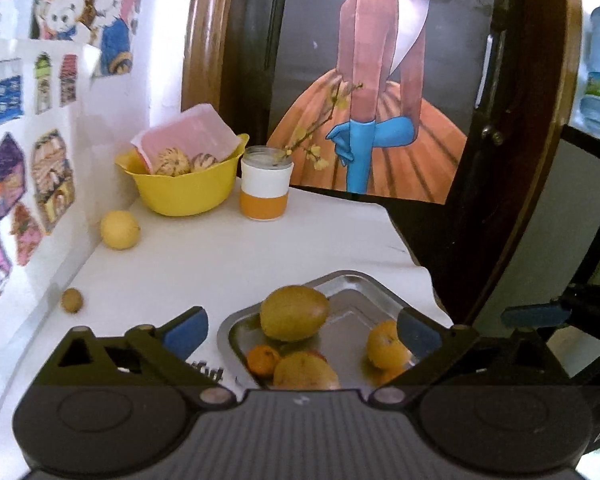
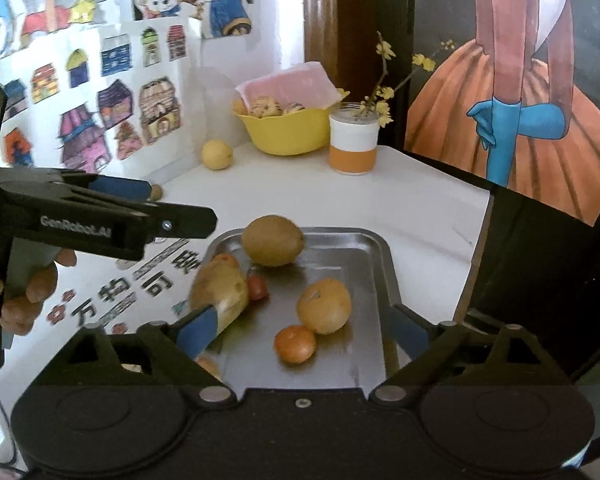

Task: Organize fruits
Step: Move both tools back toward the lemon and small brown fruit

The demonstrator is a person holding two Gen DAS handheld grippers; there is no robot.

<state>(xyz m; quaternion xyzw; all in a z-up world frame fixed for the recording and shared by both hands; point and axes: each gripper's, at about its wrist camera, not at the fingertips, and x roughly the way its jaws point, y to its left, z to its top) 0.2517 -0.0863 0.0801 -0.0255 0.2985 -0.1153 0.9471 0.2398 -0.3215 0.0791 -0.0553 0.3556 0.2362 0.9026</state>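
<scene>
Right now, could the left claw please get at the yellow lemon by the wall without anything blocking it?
Probably yes. The left claw is open and empty above the metal tray, and bare white tabletop runs from there to the lemon, which sits apart from the yellow bowl.

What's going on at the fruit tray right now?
A person holds two open grippers over a metal tray carrying five fruits, including a kiwi. The right gripper and left gripper grip nothing. A lemon and a small brown fruit remain loose on the table, near the yellow bowl.
</scene>
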